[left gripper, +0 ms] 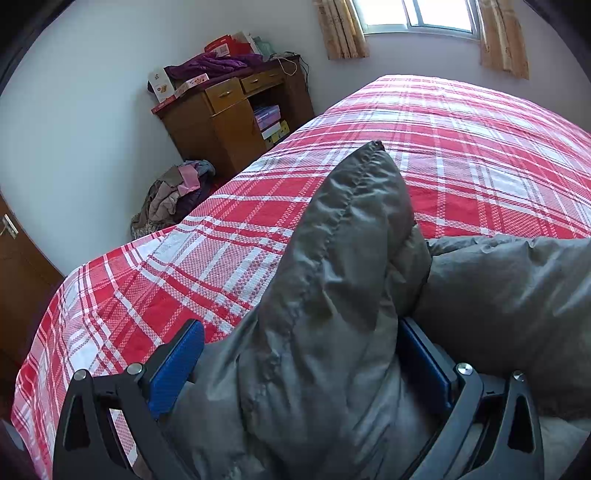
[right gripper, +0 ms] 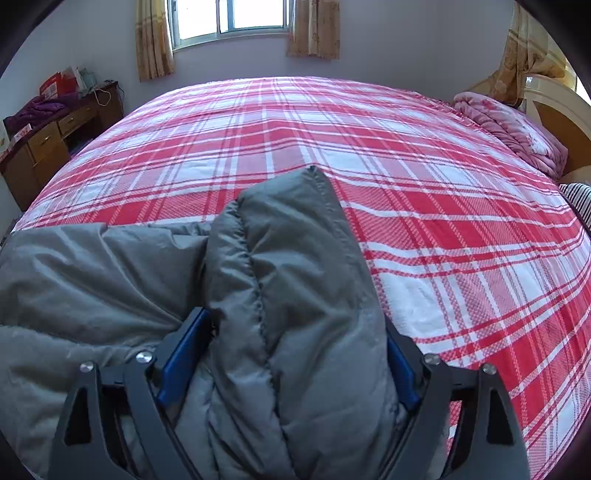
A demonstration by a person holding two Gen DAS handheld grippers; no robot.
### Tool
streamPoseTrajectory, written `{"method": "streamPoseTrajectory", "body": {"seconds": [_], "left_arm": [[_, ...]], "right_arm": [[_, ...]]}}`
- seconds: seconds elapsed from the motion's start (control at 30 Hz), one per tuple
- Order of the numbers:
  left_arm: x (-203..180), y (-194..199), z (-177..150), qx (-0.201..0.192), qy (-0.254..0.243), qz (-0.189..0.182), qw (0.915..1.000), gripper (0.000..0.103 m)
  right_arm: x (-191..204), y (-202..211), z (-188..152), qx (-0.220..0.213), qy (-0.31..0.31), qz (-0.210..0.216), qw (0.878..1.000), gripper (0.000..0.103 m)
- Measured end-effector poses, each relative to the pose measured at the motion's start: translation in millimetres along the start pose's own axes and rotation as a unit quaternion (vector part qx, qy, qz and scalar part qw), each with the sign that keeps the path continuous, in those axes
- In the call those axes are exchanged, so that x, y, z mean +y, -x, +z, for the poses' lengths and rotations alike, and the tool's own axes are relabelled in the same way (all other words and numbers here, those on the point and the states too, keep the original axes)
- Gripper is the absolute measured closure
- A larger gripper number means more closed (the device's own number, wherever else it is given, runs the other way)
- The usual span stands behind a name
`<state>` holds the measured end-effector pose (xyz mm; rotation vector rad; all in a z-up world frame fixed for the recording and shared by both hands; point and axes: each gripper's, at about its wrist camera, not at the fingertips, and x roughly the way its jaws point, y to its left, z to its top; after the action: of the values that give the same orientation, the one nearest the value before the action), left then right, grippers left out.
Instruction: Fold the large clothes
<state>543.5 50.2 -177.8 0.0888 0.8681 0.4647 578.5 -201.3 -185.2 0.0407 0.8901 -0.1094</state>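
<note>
**Operator:** Right-wrist view: my right tool stands wide with a thick fold of the grey padded jacket filling the gap; clamped or loose, I can't tell. That fold runs straight ahead toward the window.

**Spotter:** And the left?

**Operator:** Same: left tool spread around another ridge, grip unclear. The jacket's bulk lies on the plaid bed between my tools, well short of the window. Bare bedspread ahead; the pink quilt sits clear, off right.
</note>
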Motion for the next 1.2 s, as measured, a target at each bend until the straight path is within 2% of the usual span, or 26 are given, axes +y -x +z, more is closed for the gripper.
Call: {"method": "streamPoseTrajectory", "body": {"seconds": [0.13, 0.2, 0.23, 0.3, 0.37, 0.47, 0.53, 0.6, 0.7, 0.77, 0.87, 1.2], "left_arm": [[-1.7, 4.2, 4.2, 0.006, -0.011, 0.003, 0.9999, 0.001], [5.4, 15.5, 7.1, 0.015, -0.014, -0.012, 0.9997, 0.001], [13.0, 27.8, 8.2, 0.011, -0.008, -0.034, 0.9993, 0.001], [29.6, 55.3, 10.4, -0.017, 0.009, -0.067, 0.9976, 0.001], [45.7, 81.0, 11.0, -0.062, 0.022, -0.077, 0.9948, 0.001], [51.4, 83.5, 12.3, -0.082, 0.026, -0.068, 0.9940, 0.001], [46.6, 66.1, 12.3, -0.061, 0.019, -0.043, 0.9970, 0.001], [41.2, 48.0, 7.5, -0.036, 0.017, -0.033, 0.9987, 0.001], [36.4, 28.2, -5.9, -0.018, 0.020, -0.046, 0.9986, 0.001], [41.1, 22.4, -8.8, -0.017, 0.041, -0.071, 0.9965, 0.001], [42.5, 8.7, -9.3, 0.006, 0.062, -0.091, 0.9939, 0.001], [32.7, 5.1, -9.2, 0.017, 0.051, -0.071, 0.9960, 0.001]], "right_arm": [[0.8, -1.0, 0.9, 0.002, 0.002, -0.004, 1.000, 0.015], [1.9, -1.3, 2.3, 0.006, 0.006, -0.006, 1.000, 0.015], [1.5, 0.1, 4.0, 0.010, 0.007, -0.006, 1.000, 0.015], [4.1, 12.7, 7.6, 0.005, 0.019, -0.022, 1.000, 0.015], [11.0, 49.3, 11.3, -0.043, 0.021, -0.023, 0.999, 0.014], [30.9, 96.2, 13.2, -0.092, 0.005, 0.011, 0.996, 0.013], [54.6, 107.0, 11.1, -0.098, 0.010, 0.061, 0.993, 0.013], [82.7, 101.4, 6.0, -0.089, 0.034, 0.090, 0.991, 0.013], [113.3, 72.4, -8.1, -0.059, 0.068, 0.085, 0.992, 0.015], [116.2, 47.2, -17.4, -0.027, 0.068, 0.079, 0.994, 0.014], [113.9, 39.0, -21.9, -0.038, 0.062, 0.074, 0.995, 0.013], [124.3, 26.1, -25.9, -0.013, 0.085, 0.056, 0.995, 0.006]]}}
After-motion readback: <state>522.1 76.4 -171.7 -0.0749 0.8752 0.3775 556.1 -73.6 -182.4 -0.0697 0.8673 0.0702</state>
